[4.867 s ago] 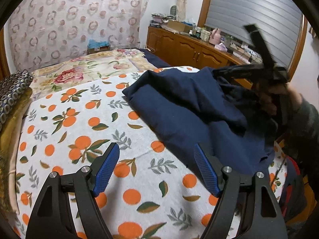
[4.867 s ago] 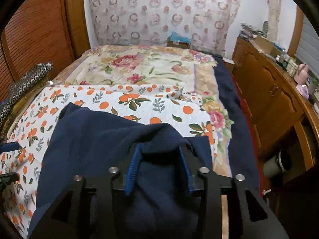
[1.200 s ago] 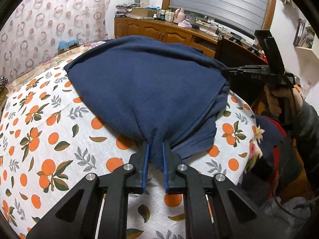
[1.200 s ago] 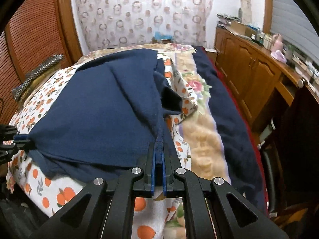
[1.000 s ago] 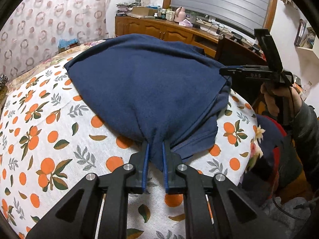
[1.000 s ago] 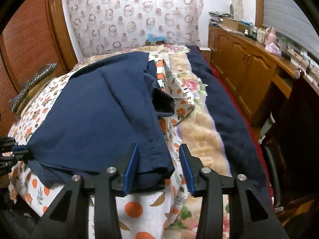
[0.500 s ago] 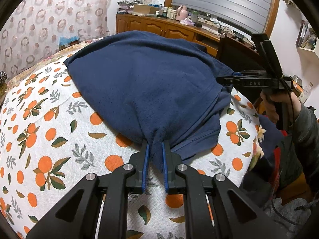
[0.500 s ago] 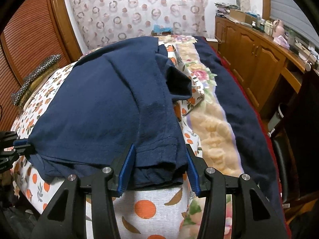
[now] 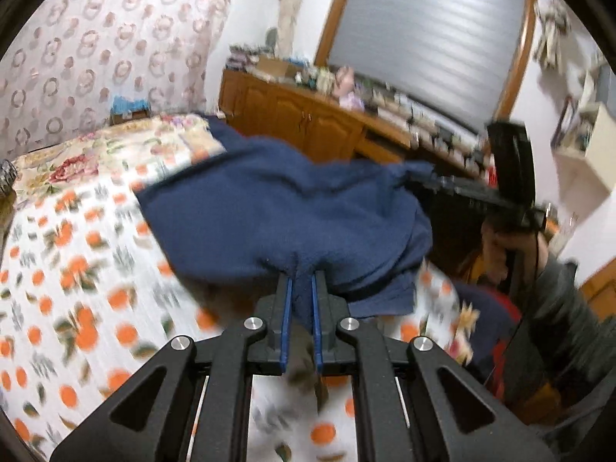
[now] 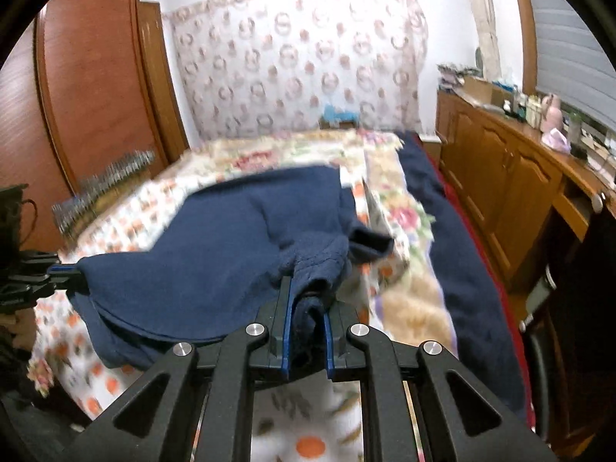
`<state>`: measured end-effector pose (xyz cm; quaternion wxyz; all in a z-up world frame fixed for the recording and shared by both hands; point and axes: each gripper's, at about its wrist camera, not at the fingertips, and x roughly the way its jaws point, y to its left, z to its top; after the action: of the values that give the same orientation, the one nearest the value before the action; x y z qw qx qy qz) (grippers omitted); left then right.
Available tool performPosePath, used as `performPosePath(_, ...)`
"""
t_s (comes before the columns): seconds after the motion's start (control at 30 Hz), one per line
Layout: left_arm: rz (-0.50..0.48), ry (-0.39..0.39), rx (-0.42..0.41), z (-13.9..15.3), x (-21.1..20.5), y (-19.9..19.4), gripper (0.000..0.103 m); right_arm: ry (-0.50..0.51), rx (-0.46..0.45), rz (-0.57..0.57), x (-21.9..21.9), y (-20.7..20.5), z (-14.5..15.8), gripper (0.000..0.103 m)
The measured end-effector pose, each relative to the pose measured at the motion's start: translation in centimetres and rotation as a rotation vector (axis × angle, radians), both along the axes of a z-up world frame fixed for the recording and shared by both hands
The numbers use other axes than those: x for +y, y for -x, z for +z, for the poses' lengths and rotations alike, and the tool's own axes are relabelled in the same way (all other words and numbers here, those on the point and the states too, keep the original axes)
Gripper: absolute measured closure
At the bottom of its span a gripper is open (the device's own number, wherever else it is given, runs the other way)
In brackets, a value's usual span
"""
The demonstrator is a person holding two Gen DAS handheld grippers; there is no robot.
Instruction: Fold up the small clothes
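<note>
At the bed's near edge, the right gripper (image 10: 306,321) is closing its fingers on the navy garment's (image 10: 215,254) corner it merely straddled a moment ago, the left gripper (image 9: 300,308) is pinched narrow on the other corner, so both can lift for the fold.

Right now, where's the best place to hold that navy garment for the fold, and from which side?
By its two near-edge corners, from the near side of the bed. The navy garment hangs from those points: the left gripper pinches one, the right gripper is closing on the other, bunched between its pads.
</note>
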<state>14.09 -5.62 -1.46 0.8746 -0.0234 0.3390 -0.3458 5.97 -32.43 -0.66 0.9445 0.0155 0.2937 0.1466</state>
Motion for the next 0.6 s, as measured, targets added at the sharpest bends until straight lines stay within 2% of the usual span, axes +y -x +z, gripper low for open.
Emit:
performPosePath(0.17, 0.058, 0.008, -0.033, 2.4, 1.2, -4.5, 0.093, -0.034, -0.049, 0.022, 0.1, -3.5, 3.0, 0.091)
performPosePath(0.3, 0.105, -0.013, -0.028, 2.5, 1.7, -8.6, 0.093, -0.014, -0.064, 0.033, 1.0, -8.0, 4.0, 0.091)
performPosePath(0.47, 0.169, -0.052, 0.021, 0.5, 2.2, -14.1, 0.093, -0.001, -0.034, 0.041, 2.4, -14.5, 2.8, 0.091)
performPosePath(0.6, 0.197, -0.087, 0.063, -1.3, 2.2, -16.8, 0.093, 0.003, 0.007, 0.035, 3.5, -18.8, 1.3, 0.091)
